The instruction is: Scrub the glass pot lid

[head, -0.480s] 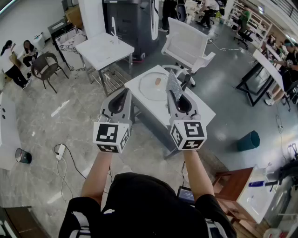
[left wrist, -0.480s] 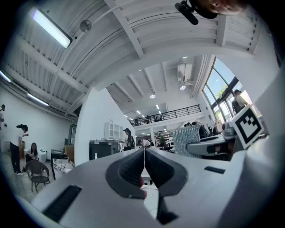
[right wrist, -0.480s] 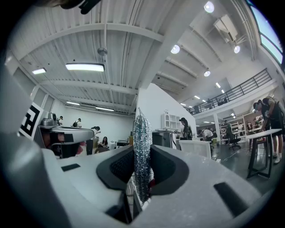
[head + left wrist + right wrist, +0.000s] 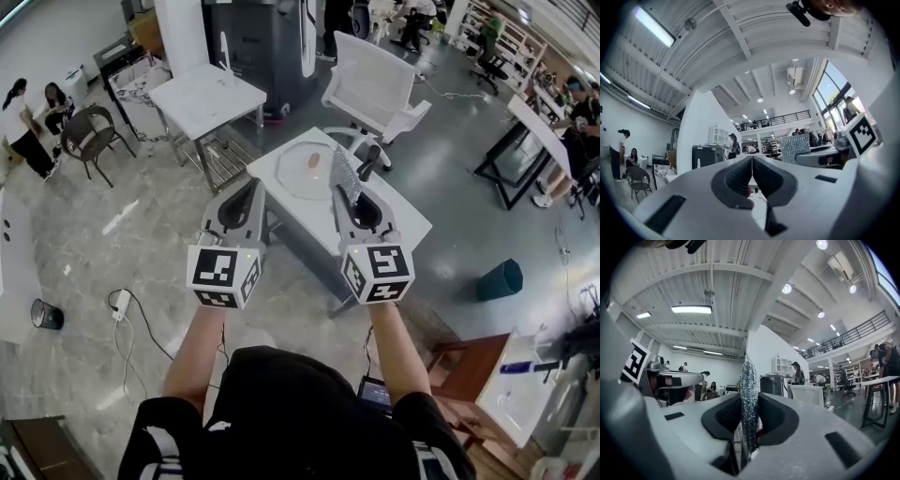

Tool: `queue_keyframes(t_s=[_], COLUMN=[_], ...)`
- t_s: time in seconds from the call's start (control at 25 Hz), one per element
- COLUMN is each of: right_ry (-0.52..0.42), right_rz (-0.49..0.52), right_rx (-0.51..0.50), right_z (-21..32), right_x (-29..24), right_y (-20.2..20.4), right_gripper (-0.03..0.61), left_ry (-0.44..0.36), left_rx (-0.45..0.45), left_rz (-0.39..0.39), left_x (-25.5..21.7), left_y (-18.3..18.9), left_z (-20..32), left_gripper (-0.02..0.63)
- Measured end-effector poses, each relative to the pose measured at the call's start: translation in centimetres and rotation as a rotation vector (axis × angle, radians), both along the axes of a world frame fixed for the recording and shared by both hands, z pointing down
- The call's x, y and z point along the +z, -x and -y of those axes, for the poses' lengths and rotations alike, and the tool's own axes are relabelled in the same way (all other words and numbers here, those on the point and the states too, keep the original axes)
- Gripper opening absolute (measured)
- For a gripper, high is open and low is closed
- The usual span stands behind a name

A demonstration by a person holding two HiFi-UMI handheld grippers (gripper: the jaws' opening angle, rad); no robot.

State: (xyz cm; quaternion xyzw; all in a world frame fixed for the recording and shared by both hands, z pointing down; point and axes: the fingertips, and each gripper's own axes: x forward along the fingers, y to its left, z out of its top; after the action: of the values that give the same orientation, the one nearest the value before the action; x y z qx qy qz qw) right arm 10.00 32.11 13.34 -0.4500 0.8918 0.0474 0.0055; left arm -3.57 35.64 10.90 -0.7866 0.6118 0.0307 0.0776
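Observation:
The glass pot lid [image 4: 298, 174] lies flat on a small white table [image 4: 405, 223] ahead of me, its brownish knob [image 4: 314, 160] upward. My left gripper [image 4: 251, 186] hangs in the air short of the table's near-left edge, jaws shut with nothing between them [image 4: 752, 161]. My right gripper [image 4: 346, 194] is held level beside it, shut on a silvery scouring pad [image 4: 347, 172] that stands upright out of the jaws [image 4: 749, 394]. The pad hovers near the lid's right rim in the head view. A black handle-like object [image 4: 368, 161] lies just right of the pad.
A white chair [image 4: 375, 89] stands behind the table. A second white table [image 4: 202, 98] and a dark cabinet [image 4: 253, 37] are at the back left. A teal bin [image 4: 500, 279] sits on the floor right, a power strip with cable [image 4: 122, 302] left. People sit far left [image 4: 23, 122].
The table with the lid sits slightly higher and further left in the head view. Both grippers keep their pose and grip.

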Motion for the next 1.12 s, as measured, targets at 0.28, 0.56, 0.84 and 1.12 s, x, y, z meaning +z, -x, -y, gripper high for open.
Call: queue_keyframes(t_s=[0.28,0.56,0.84,1.12], right_ry=[0.015,0.016,0.024,0.029], right_rz=[-0.014,-0.024,-0.032,-0.037], right_rx=[0.0,0.001,-0.003,-0.012], right_z=[0.8,2.5,5.5,10.1], right_x=[0.7,1.2,1.7,2.1], right_y=[-0.3,0.5,1.9,3.1], right_gripper=[0.072,0.072,0.072,0.072], left_ry=[0.019,0.027,0.041,0.054], left_rx=[0.004,0.008,0.008,0.01], left_rz=[-0.01,-0.02,-0.033,-0.043], left_x=[0.5,1.1,1.8,2.3], left_y=[-0.1,0.7,2.2,3.1], left_z=[1.1,2.9,6.0,10.8], left_gripper=[0.006,0.006,0.006,0.006])
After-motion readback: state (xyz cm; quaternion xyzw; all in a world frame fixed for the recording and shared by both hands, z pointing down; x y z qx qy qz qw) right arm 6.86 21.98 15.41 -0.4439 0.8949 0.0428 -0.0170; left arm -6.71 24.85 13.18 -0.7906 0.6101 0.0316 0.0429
